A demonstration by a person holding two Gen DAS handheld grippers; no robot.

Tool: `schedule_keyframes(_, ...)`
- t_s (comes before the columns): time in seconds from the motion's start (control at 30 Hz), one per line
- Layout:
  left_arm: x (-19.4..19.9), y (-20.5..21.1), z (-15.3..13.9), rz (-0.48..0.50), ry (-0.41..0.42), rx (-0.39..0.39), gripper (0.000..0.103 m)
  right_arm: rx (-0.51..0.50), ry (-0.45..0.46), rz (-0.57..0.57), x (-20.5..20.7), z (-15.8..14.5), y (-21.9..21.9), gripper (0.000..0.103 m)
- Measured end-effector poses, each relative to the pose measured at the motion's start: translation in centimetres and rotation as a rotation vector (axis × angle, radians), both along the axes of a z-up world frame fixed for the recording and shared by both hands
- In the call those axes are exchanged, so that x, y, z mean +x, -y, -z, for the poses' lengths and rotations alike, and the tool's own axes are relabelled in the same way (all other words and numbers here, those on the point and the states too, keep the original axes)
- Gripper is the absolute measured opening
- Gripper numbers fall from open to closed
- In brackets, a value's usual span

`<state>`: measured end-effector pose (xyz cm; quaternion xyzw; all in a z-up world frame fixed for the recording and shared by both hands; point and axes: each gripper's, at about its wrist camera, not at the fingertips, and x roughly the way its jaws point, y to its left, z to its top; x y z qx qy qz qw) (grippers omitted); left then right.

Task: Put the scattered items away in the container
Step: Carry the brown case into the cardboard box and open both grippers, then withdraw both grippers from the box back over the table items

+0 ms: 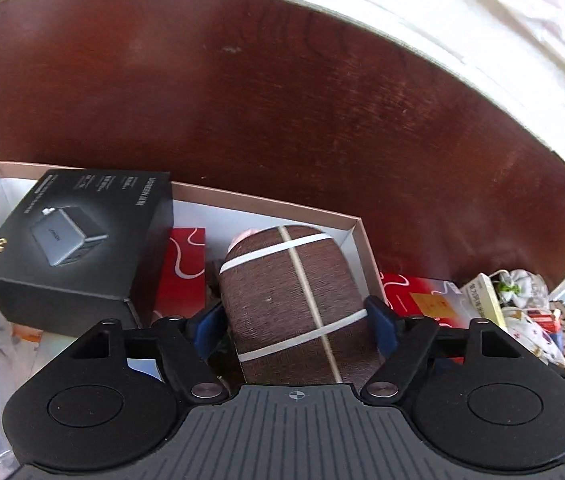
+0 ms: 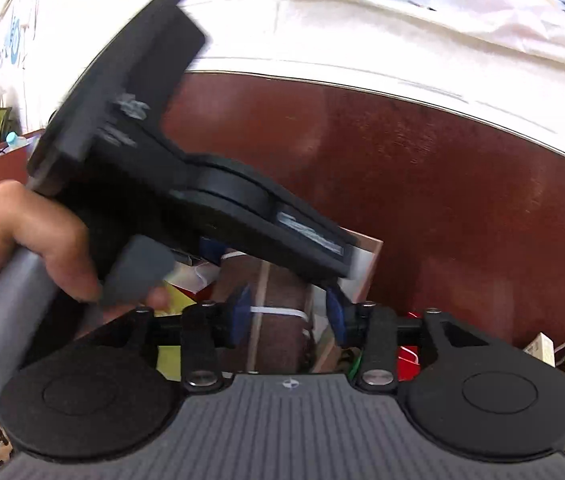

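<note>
Open cardboard box [image 1: 358, 226] w/ white inside sits on a dark red-brown table [image 1: 282, 100]. In it: black charger carton [image 1: 78, 240] marked 65W at left, red packet [image 1: 184, 264] beside it, and a brown woven pouch [image 1: 294, 308] w/ white elastic bands and a pale stick strapped lengthwise, lying partly in the box at its right end. Left gripper [image 1: 296, 320] jaws stand wide, blue pads touching both sides of the pouch. Right gripper [image 2: 288, 316] is part open, straddling the same pouch; contact: can't tell. More red packets [image 1: 422, 300] and a small printed bag [image 1: 522, 284] lie outside, right of box.
</note>
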<state>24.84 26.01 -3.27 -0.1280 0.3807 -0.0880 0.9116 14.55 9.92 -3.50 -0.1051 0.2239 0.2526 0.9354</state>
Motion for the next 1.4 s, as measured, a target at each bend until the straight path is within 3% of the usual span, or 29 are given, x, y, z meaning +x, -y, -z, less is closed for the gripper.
schedule_keyframes(0.1,-1.9,-1.1,-1.2,-0.03,0.068,0.02,0.085,0.032,0.009,-0.016,-1.2,-0.2,0.9,0.047)
schedule_keyframes(0.17,-2.8,-2.1,-2.3,-0.057,0.096,-0.017,0.085,0.022,0.013,-0.061,-2.1,-0.3,0.5,0.047)
schedule_keyframes(0.23,-3.7,-2.9,-3.1,-0.079,0.116,-0.043,0.085,0.003,0.012,-0.104,-2.5,-0.3,-0.3,0.047)
schedule_keyframes(0.4,-5.3,-3.9,-3.3,-0.107,0.131,-0.02,0.087,-0.049,0.027,-0.217,-2.7,0.7,-2.4,0.044)
schedule_keyframes(0.43,-5.3,-4.0,-3.0,-0.112,0.12,-0.024,0.087,-0.074,0.026,-0.224,-2.5,0.8,-3.0,0.039)
schedule_keyframes(0.53,-5.6,-4.6,-2.0,-0.133,0.084,-0.022,0.087,-0.088,0.097,-0.145,-0.9,0.6,-3.0,0.0)
schedule_keyframes(0.6,-6.2,-5.1,-1.7,-0.133,0.077,-0.017,0.087,-0.044,0.068,-0.061,0.5,-0.4,-2.1,0.0)
schedule_keyframes(0.63,-6.5,-5.2,-1.6,-0.134,0.075,-0.014,0.087,-0.05,0.054,-0.034,1.0,-0.8,-1.8,0.008)
schedule_keyframes(0.67,-6.6,-5.2,-1.5,-0.135,0.071,-0.012,0.088,-0.059,0.044,-0.026,1.4,-1.0,-1.5,0.028)
schedule_keyframes(0.7,-6.7,-5.2,-1.4,-0.132,0.069,-0.014,0.089,-0.063,0.033,-0.023,1.5,-1.0,-1.2,0.037)
schedule_keyframes(0.73,-6.7,-5.0,-1.3,-0.125,0.065,-0.017,0.089,-0.066,0.027,-0.022,1.1,-1.1,-0.8,0.044)
schedule_keyframes(0.8,-6.7,-4.4,-0.9,-0.105,0.058,-0.014,0.091,-0.047,0.026,-0.019,0.5,-1.0,0.0,0.045)
schedule_keyframes(0.87,-6.9,-3.5,-0.6,-0.084,0.059,0.0,0.094,-0.024,0.014,-0.024,0.6,-0.4,0.6,0.061)
schedule_keyframes(1.03,-7.9,-2.4,-0.2,-0.082,0.057,0.034,0.098,-0.051,0.029,-0.056,-0.6,0.2,0.9,0.066)
schedule_keyframes(1.3,-10.2,-3.2,-1.3,-0.133,0.067,0.013,0.1,-0.04,0.006,-0.083,-1.8,0.7,1.2,0.067)
schedule_keyframes(1.4,-11.2,-2.5,-1.4,-0.129,0.087,0.018,0.102,-0.012,-0.005,-0.084,-2.6,0.4,1.7,0.08)
